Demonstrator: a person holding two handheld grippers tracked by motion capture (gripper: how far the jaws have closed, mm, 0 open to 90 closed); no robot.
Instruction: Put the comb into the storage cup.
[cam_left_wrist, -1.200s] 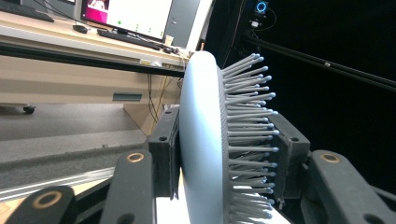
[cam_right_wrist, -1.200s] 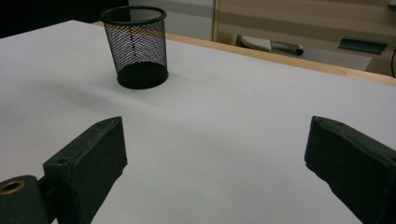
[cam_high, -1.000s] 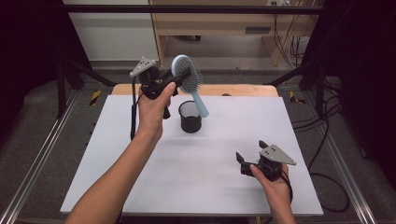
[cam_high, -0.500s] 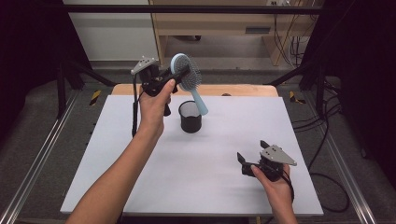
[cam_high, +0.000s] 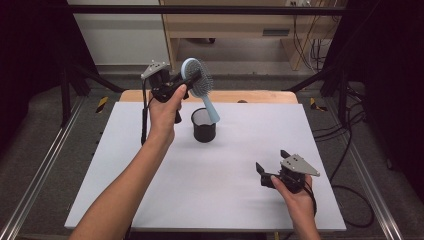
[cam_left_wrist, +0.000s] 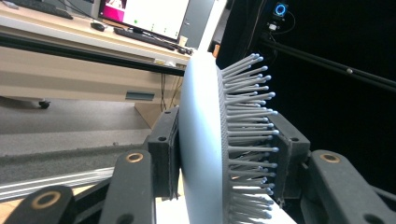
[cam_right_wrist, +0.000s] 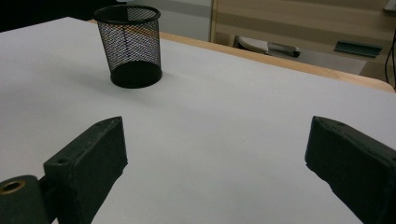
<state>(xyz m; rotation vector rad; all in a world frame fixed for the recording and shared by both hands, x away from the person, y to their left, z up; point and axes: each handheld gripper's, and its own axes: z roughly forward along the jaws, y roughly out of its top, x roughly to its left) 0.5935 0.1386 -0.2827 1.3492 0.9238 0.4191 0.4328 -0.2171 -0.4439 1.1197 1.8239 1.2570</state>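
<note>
The left gripper (cam_high: 192, 80) is clamped on the head of a pale blue hairbrush (cam_high: 200, 86), held in the air over the far part of the table (cam_high: 150, 200). The handle slants down toward a black mesh cup (cam_high: 204, 125), its tip at or just inside the rim; which cannot be told. In the left gripper view one pad bears on the brush's smooth back (cam_left_wrist: 198, 140) and the other on the bristles (cam_left_wrist: 247, 140), which bend under it.

Judged handling: light, rigid plastic body. The back is smooth and curved, so likely slippery; the bristle side gives, so the grip is spongy and the brush may pivot. Held at the head, the long handle acts as a lever. A hold lower on the neck or handle would be firmer. The cup looks light and could tip if the handle knocks its rim.

The right gripper (cam_high: 267, 172) rests low at the near right of the table, jaws wide, nothing between them.
</note>
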